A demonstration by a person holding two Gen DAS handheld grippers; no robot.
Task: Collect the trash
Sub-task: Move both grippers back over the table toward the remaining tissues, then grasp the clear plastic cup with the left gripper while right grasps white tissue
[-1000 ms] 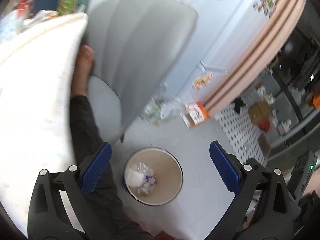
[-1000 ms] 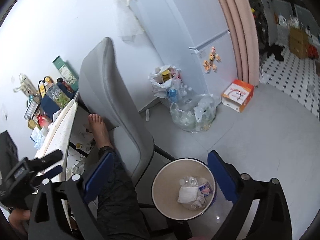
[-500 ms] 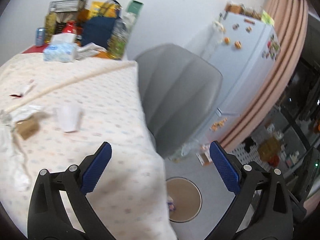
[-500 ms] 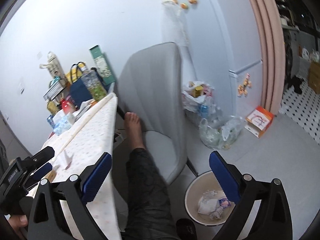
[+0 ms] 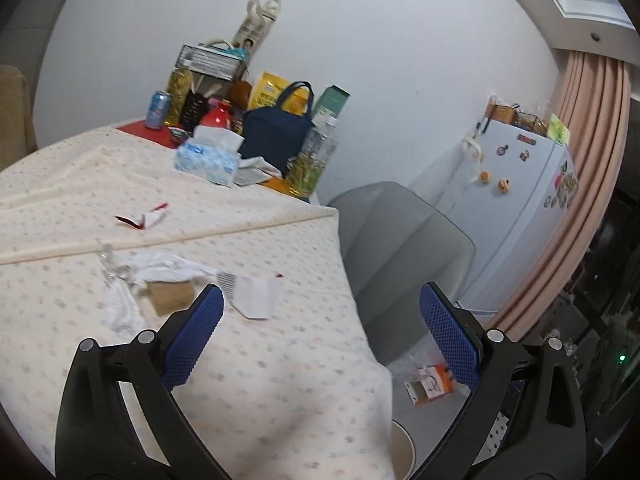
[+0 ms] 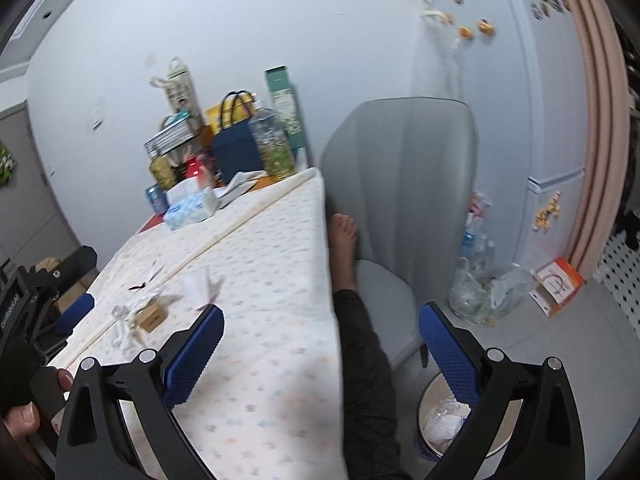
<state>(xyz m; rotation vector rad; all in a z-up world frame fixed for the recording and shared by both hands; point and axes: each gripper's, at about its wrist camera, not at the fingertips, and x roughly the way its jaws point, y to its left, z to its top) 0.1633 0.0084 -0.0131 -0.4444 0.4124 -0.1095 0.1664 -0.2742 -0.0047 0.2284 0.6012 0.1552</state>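
Left wrist view: the left tool (image 5: 320,332) hangs over the counter (image 5: 280,392) with its jaws wide apart and nothing between them. Just ahead of its left finger lie a white paper scrap (image 5: 256,298), a brown card piece (image 5: 170,298) and crumpled tissue (image 5: 156,266). The right tool (image 6: 320,344), likewise spread and unloaded, has the trash bin (image 6: 500,446) below its right finger.

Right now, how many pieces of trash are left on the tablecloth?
4 distinct: red-and-white wrapper farthest back, crumpled white tissue, small brown cardboard box against it, flat white paper nearest the chair side. The tissue heap may hide more.
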